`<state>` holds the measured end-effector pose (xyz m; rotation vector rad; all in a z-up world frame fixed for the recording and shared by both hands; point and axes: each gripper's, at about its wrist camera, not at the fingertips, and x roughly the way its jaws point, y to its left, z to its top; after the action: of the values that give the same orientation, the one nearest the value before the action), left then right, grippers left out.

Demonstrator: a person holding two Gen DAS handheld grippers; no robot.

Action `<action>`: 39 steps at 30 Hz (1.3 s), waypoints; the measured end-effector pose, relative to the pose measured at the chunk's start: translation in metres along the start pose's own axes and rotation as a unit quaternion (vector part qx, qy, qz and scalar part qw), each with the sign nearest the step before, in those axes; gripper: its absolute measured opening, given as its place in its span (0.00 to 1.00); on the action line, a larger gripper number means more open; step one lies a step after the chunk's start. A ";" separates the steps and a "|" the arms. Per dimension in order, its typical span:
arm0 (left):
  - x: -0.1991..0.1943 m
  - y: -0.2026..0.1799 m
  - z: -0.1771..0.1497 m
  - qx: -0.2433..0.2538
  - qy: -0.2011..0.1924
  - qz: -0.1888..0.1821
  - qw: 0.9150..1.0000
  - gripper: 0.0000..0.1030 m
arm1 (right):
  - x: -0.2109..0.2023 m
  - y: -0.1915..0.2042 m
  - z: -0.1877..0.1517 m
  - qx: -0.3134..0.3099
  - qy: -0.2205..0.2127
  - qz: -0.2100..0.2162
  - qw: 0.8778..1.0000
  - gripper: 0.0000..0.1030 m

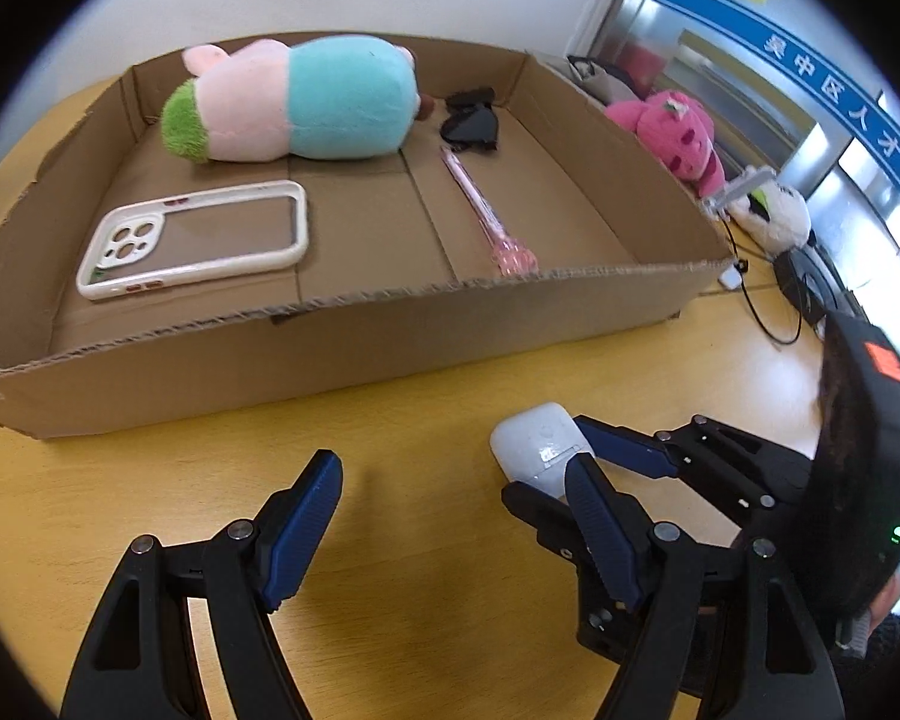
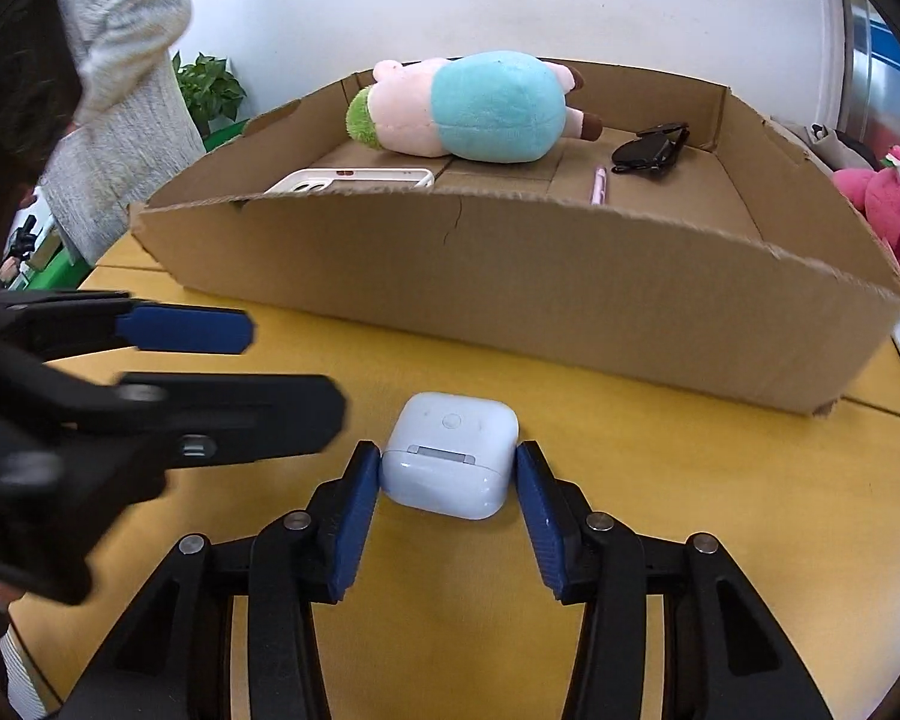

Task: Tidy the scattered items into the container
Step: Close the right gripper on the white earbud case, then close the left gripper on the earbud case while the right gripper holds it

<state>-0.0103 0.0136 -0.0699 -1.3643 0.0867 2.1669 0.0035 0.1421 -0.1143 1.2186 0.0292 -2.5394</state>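
The right gripper [image 2: 449,483] is seen with its blue pads [image 2: 354,519] set against the two sides of a white earbud case [image 2: 450,456]. The case is pinched between them, or very nearly so; no gap can be made out on either side. The case rests on the yellow table [image 2: 690,480], just in front of the near wall of the cardboard box [image 2: 510,276], toward the middle of that wall.

The left gripper [image 1: 456,522] is held spread, with nothing between its pads, just beside the case on the same stretch of table.

Inside the box a plush toy [image 1: 294,102] is laid along the far wall, a phone case [image 1: 198,237] toward the near left corner, a pink pen [image 1: 480,204] across the middle, and sunglasses [image 1: 471,123] near the far right corner. A pink plush [image 1: 672,132] is left outside, beyond the right wall.

Step judged in hand: the grasp on the earbud case.
- The grip is best confirmed before any lift; the shell looks smooth and rounded, so a slip is likely if it is held only by the pad tips.
- The pads are better kept low on the body, not on the lid seam.
- A straight lift is needed to clear the near wall.
- The bare floor at the near right corner looks the safest spot for release.
- The left gripper is best kept clear of the path.
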 end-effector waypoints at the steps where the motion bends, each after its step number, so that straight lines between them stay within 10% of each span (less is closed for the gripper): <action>1: 0.004 -0.002 -0.001 0.003 0.007 -0.001 1.000 0.73 | -0.002 0.001 -0.002 -0.002 0.000 -0.001 1.000 0.48; 13: 0.022 -0.005 -0.011 -0.018 0.052 -0.111 0.992 0.28 | -0.009 0.008 -0.013 -0.020 -0.001 0.011 1.000 0.48; 20: 0.021 -0.012 -0.010 -0.009 0.050 -0.105 0.993 0.26 | -0.010 0.006 -0.014 -0.022 -0.003 0.016 1.000 0.48; 24: 0.018 -0.007 -0.008 -0.024 0.044 -0.116 0.992 0.06 | -0.011 0.003 -0.014 -0.013 -0.004 0.017 1.000 0.48; 28: 0.018 0.004 -0.006 -0.041 0.035 -0.118 0.992 0.09 | -0.014 0.002 -0.015 -0.005 -0.007 0.030 1.000 0.48; 33: 0.021 0.021 -0.006 -0.080 0.037 -0.153 0.984 0.59 | -0.025 0.004 -0.014 -0.003 -0.024 0.038 0.999 0.47; 39: 0.025 0.013 -0.009 -0.070 0.050 -0.209 0.974 0.61 | -0.030 0.011 -0.015 -0.017 -0.035 0.049 0.998 0.46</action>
<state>-0.0181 0.0103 -0.0985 -1.4221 -0.2954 1.7791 0.0355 0.1425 -0.0991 1.0893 -0.0040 -2.4843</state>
